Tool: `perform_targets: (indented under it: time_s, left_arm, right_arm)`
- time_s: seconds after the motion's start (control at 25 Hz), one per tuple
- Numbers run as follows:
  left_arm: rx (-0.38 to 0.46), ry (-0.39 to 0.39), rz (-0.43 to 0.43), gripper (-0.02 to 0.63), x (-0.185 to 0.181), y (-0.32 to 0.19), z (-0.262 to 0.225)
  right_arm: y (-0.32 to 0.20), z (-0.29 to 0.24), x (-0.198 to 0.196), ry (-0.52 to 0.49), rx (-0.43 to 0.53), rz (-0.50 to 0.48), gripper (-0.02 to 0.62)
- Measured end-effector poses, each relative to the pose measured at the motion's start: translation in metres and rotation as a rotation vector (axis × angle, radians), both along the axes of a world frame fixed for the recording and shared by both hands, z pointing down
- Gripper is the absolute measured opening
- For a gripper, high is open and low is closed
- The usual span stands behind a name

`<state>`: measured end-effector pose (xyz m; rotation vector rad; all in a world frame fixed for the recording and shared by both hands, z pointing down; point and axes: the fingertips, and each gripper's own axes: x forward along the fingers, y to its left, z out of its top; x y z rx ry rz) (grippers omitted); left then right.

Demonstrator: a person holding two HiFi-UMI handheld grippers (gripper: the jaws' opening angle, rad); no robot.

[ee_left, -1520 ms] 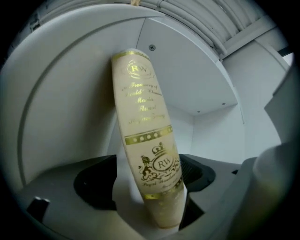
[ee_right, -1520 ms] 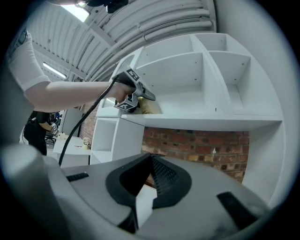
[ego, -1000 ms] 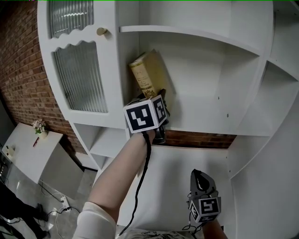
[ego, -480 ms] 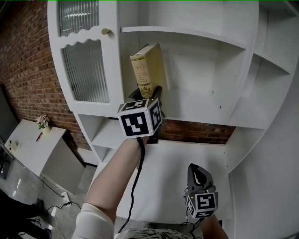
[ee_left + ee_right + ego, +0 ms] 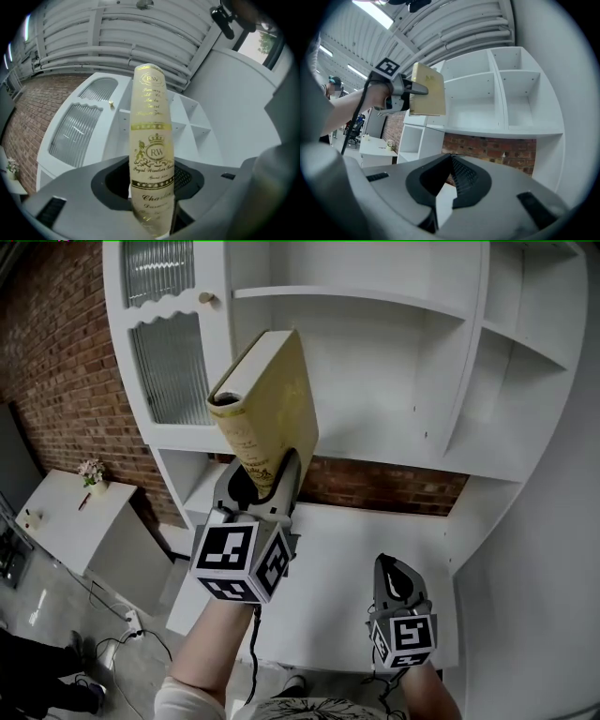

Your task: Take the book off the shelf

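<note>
Left claw (image 5: 265,482) clenches the book (image 5: 272,399), whose gilt crest (image 5: 154,152) only the left gripper view shows; right claw (image 5: 396,577) clenched, empty.

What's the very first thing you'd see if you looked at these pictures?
A yellowish book with gold lettering on its spine, clamped at its bottom end in the left gripper and held up in front of the white shelves. A strip of brick wall shows under the shelves. The right gripper hangs low, holding nothing.

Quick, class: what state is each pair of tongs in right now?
Left tongs: closed on the book.
Right tongs: closed, holding nothing.
</note>
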<state>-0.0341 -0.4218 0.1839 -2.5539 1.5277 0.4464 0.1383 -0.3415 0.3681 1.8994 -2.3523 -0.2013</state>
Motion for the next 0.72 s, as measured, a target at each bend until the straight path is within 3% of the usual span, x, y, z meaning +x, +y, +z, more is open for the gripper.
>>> perform_targets:
  time_s: [0.16, 0.32, 0.4, 0.72]
  left_arm:
    - [0.012, -0.029, 0.016, 0.206, 0.008, 0.045, 0.026]
    - [0.1, -0.056, 0.013, 0.207, 0.018, 0.088, 0.055]
    - [0.105, -0.057, 0.011, 0.207, 0.022, 0.102, 0.077]
    - [-0.045, -0.152, 0.094, 0.207, 0.037, 0.124, 0.187]
  right_arm:
    - [0.012, -0.006, 0.004, -0.024, 0.016, -0.008, 0.008]
    - [0.029, -0.013, 0.001, -0.028, 0.047, -0.022, 0.008]
    - [0.034, -0.014, 0.001, -0.037, 0.057, -0.027, 0.008]
    - [0.051, -0.013, 0.007, -0.049, 0.099, -0.05, 0.006]
